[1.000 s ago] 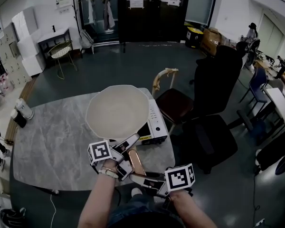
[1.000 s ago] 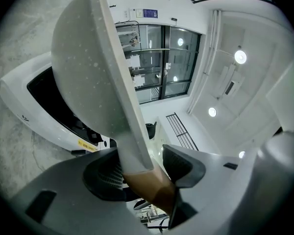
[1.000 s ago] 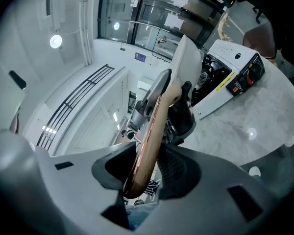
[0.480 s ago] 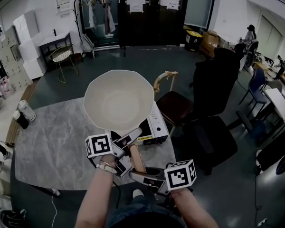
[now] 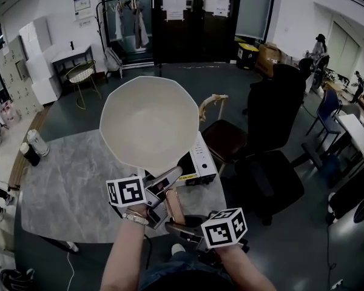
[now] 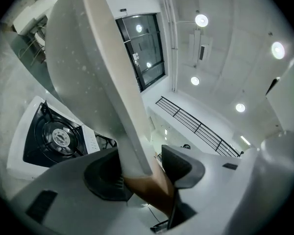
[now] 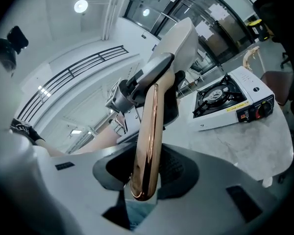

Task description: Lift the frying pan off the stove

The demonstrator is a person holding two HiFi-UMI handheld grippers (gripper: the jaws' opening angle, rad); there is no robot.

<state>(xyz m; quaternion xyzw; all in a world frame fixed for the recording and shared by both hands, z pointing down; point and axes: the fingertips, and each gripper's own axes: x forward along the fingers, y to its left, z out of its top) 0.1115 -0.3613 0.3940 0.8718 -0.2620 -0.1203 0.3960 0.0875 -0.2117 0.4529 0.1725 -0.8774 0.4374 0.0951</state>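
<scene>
The cream frying pan [image 5: 148,123] hangs in the air above the white gas stove [image 5: 200,162], tilted on its side. My left gripper [image 5: 164,183] is shut on the pale neck of the handle next to the bowl; its jaws have just been closing a little on it. In the left gripper view the pan [image 6: 73,58] fills the upper left and the burner [image 6: 54,138] lies below. My right gripper [image 5: 176,223] is shut on the copper handle's end [image 7: 148,141], jaws also just tightening. The stove [image 7: 230,102] stands bare to the right.
The stove stands at the right edge of the grey marble table [image 5: 67,180]. A thermos [image 5: 36,141] and a dark cup sit at its far left. A wooden chair [image 5: 221,132] and a black office chair [image 5: 273,120] stand just beyond the stove.
The pan has risen off the stove toward the camera and tipped further onto its side. Both grippers rolled with the handle, the left one climbing; the right stayed near its place.
</scene>
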